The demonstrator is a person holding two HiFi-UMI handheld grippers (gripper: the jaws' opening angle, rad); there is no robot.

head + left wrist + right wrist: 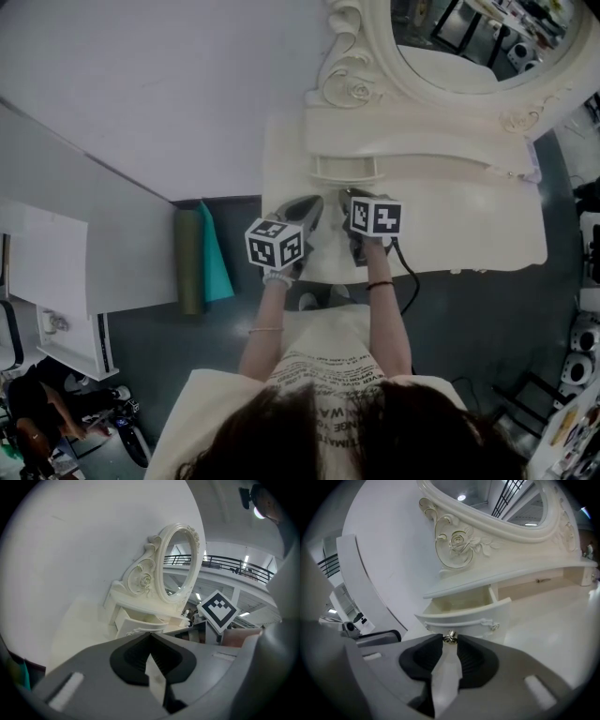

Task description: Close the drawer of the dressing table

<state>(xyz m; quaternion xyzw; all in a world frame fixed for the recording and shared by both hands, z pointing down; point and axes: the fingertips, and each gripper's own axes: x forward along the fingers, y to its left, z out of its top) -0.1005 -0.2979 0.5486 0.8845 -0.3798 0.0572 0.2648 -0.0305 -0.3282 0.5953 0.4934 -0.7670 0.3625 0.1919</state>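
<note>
The cream dressing table (469,220) has a small curved drawer (347,169) pulled out under the mirror's left scroll. In the right gripper view the drawer (464,613) stands open and looks bare inside, and its small metal knob (450,636) sits pinched between the tips of my right gripper (450,640). From above, the right gripper (352,195) reaches the drawer front. My left gripper (314,202) hangs beside it, jaws shut with nothing between them (150,637), a little short of the drawer (136,623).
The oval mirror (478,47) in its carved frame rises behind the drawer. A white wall runs along the left. A green roll (190,262) and a teal sheet (214,258) stand on the dark floor left of the table. The right gripper's marker cube (216,610) shows close beside the left gripper.
</note>
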